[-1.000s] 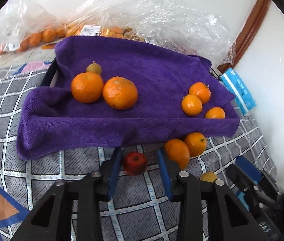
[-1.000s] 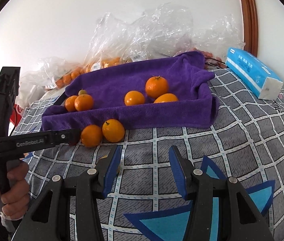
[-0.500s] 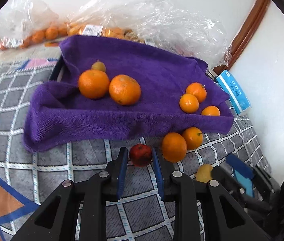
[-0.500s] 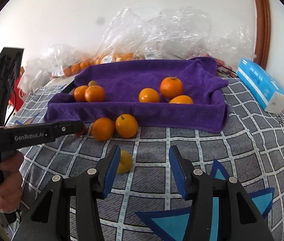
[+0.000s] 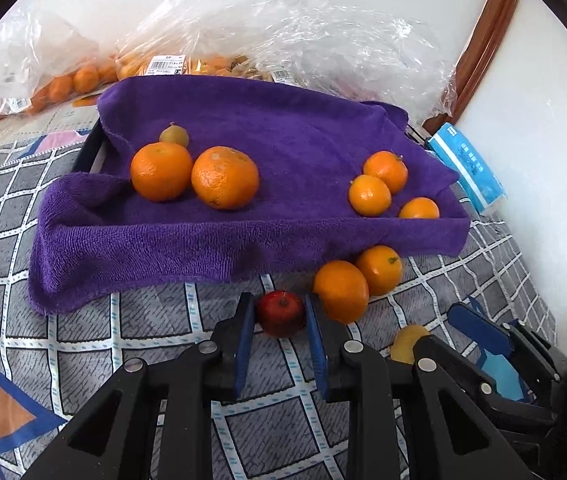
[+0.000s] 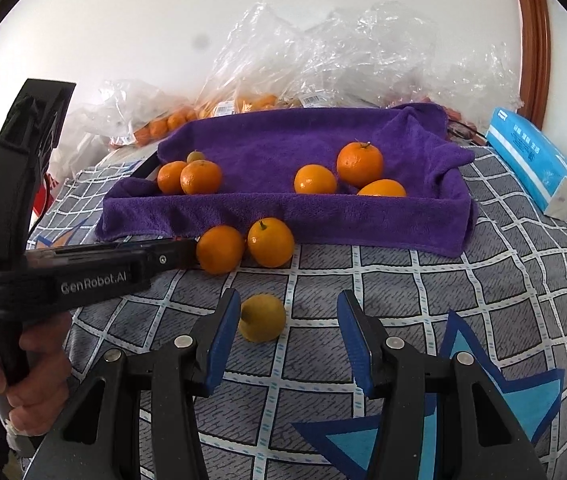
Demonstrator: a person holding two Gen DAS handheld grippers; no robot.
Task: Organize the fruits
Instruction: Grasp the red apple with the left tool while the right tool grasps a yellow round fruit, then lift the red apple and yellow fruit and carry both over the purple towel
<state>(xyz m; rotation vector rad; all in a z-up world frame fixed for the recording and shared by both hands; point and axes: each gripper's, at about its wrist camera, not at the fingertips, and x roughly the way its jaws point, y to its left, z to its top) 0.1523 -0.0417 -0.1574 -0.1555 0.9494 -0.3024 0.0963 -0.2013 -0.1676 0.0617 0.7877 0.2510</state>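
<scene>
Small red fruit (image 5: 280,312) sits on the checked bedspread (image 5: 155,320), just off the near edge of the purple towel (image 5: 243,184). Left gripper (image 5: 277,320) clamps it: both blue pads touch its sides, fingers closed on it.

Two oranges (image 5: 341,290) (image 5: 379,270) lie touching each other on the bedspread, right beside the red fruit, against the towel's near edge. The nearer one touches the left gripper's right finger.

Yellow fruit (image 6: 262,317) lies on the bedspread nearer the camera. Right gripper (image 6: 289,332) is spread wide around it; the left pad (image 6: 225,328) is just beside or touching the fruit, cannot tell which; the right pad is well apart.

On the towel, which lines a tray: two big oranges (image 5: 161,171) (image 5: 225,177) touching at the left end, a small greenish fruit (image 5: 174,135) behind them. Three smaller oranges (image 5: 369,195) (image 5: 385,170) (image 5: 419,208) cluster at the right end.

Behind the towel: clear plastic bags (image 5: 283,32) holding more oranges. Blue tissue pack (image 6: 535,160) by the towel's far right corner.
</scene>
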